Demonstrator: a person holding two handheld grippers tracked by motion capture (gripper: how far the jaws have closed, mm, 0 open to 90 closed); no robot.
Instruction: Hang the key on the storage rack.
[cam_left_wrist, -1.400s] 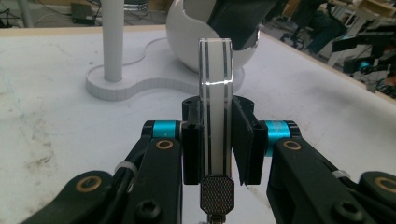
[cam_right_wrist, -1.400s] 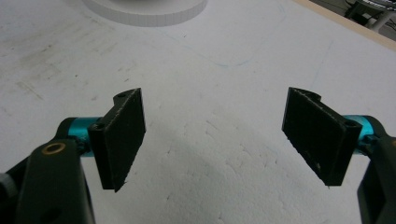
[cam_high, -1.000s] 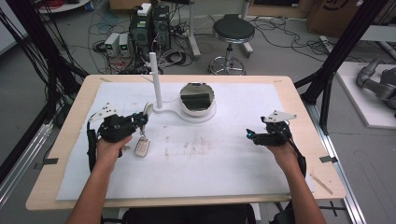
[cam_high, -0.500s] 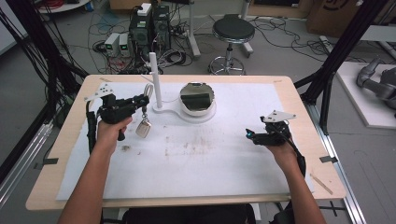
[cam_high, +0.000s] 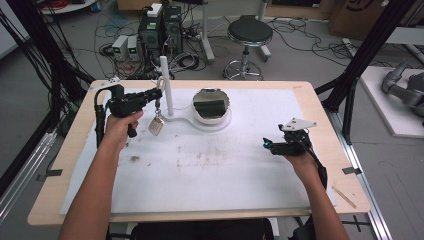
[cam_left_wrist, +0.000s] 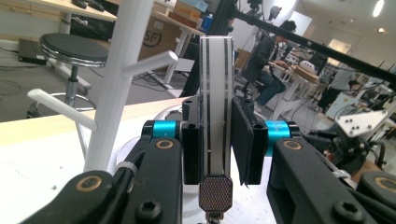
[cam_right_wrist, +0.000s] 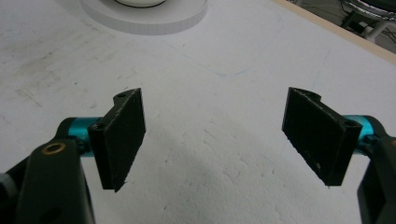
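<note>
My left gripper (cam_high: 155, 94) is shut on a white strap with black stripes (cam_left_wrist: 215, 79), held upright between its pads. From the strap a small silvery tag (cam_high: 156, 126) hangs free above the white mat. The gripper (cam_left_wrist: 217, 140) sits just left of the white peg stand (cam_high: 165, 85), whose post and side pegs (cam_left_wrist: 119, 84) rise close by in the left gripper view. The right gripper (cam_high: 267, 145) rests low over the mat at the right, open, with nothing but bare mat between its pads (cam_right_wrist: 215, 135).
The stand shares a white base (cam_high: 222, 121) with a round dish (cam_high: 211, 102) holding something dark. A white mat (cam_high: 210, 170) covers most of the wooden table (cam_high: 320, 105). Behind the table stand a stool (cam_high: 249, 32) and computer boxes (cam_high: 160, 27).
The left gripper has risen and moved away from the person toward the stand, lifting the tag off the mat so it dangles. The right gripper has stayed put.
</note>
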